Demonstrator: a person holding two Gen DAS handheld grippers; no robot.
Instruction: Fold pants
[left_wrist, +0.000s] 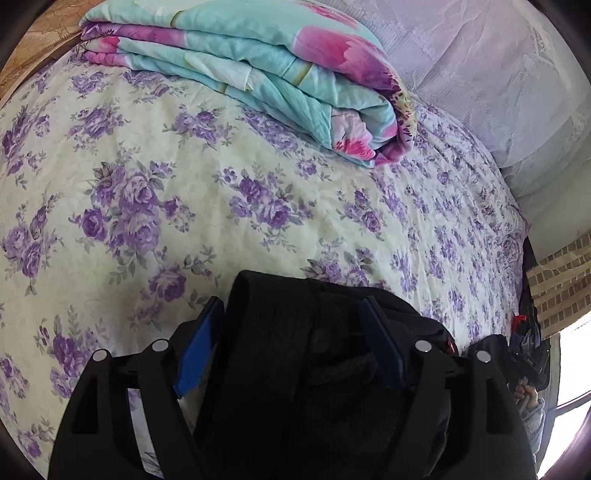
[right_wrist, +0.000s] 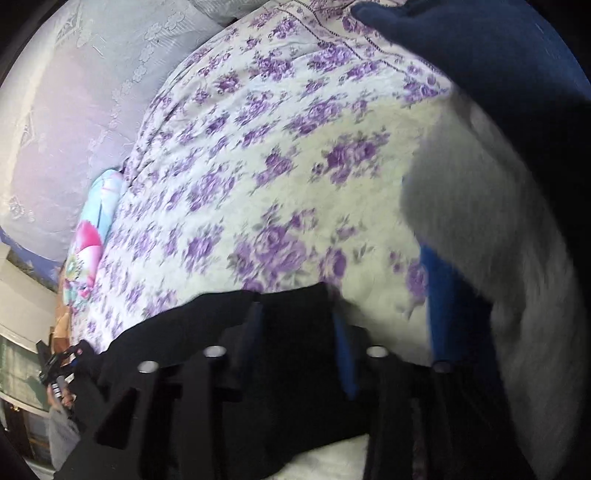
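Observation:
The black pants (left_wrist: 280, 369) lie bunched on the floral bed sheet (left_wrist: 147, 147), right under my left gripper (left_wrist: 291, 301). Its jaws stand wide open; the folded bundle sits between the blue pads (left_wrist: 201, 347), and the left pad is just clear of the cloth. The right wrist view is blurred. There the pants (right_wrist: 173, 325) run along the near edge of the sheet (right_wrist: 295, 166), and my right gripper (right_wrist: 295, 310) is narrowed onto a black fold that fills the gap between its fingers. Each view shows the other gripper small at its edge, in a hand.
A folded teal and pink quilt (left_wrist: 258, 74) lies at the far side of the bed, beside a pale lace-covered pillow (left_wrist: 498, 81). A dark blue garment (right_wrist: 480, 55) and a blurred grey-white cloth (right_wrist: 480, 206) are at the right of the right wrist view.

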